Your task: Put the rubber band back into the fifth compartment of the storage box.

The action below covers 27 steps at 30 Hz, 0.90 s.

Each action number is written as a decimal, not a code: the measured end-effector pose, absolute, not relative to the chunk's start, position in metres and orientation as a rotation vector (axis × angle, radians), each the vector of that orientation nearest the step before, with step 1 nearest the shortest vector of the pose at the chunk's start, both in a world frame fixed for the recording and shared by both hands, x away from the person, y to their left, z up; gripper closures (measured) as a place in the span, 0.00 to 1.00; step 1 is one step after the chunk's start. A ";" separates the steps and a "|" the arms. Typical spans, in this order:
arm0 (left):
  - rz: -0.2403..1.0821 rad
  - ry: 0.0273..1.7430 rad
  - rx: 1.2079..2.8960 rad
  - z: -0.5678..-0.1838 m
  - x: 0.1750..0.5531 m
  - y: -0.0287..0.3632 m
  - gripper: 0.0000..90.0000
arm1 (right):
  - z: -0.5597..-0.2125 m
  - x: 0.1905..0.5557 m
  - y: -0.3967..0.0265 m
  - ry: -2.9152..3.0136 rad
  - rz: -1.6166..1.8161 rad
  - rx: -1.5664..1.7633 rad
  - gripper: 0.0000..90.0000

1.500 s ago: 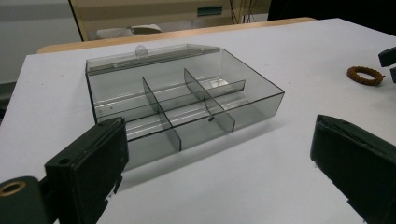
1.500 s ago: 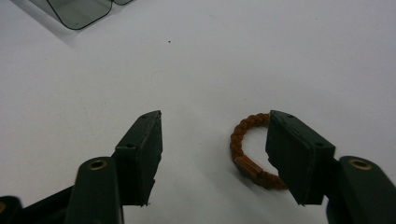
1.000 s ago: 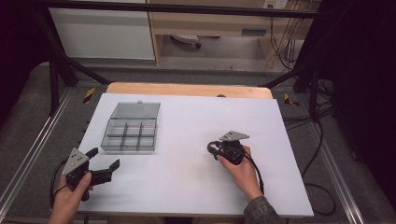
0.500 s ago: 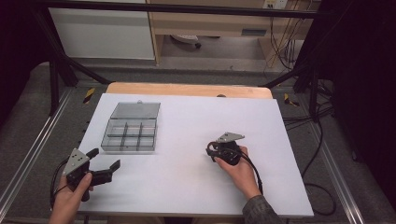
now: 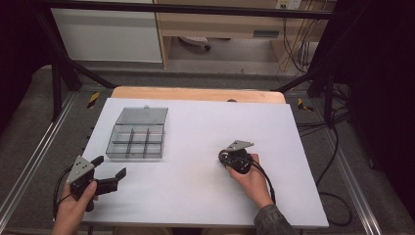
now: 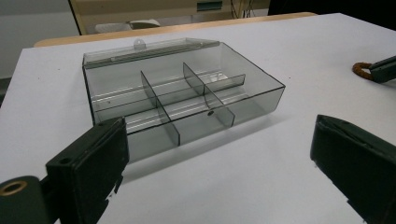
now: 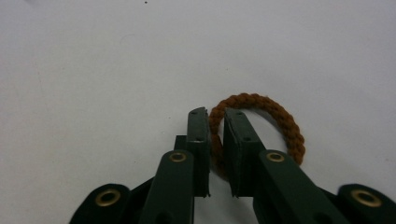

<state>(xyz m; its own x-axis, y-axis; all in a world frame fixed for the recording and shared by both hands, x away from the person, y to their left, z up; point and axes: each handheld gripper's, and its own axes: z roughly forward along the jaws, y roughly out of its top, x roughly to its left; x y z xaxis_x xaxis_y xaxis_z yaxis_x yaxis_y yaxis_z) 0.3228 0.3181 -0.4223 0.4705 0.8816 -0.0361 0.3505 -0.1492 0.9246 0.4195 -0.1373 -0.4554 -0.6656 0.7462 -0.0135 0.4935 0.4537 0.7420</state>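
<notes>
Now the right gripper [image 7: 215,116] is pinching a brown braided ring [image 7: 280,123].
Its jaws have just been closing on the ring, lying on the white table [image 5: 195,196]; the left gripper [image 5: 110,169] is gaping wide near the clear compartment box [image 5: 136,133].

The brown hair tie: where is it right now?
The brown hair tie lies on the white table right of centre, its near side pinched between the right tool jaws, well right of the clear compartment box.
</notes>
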 end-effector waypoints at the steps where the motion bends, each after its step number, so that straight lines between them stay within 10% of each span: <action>1: 0.666 1.061 1.720 -0.422 0.323 0.318 0.05 | -0.456 0.419 -0.137 2.367 1.047 1.054 0.93; 27: 0.681 1.052 1.718 -0.420 0.321 0.319 0.05 | -0.421 0.381 -0.105 2.410 1.239 0.865 0.94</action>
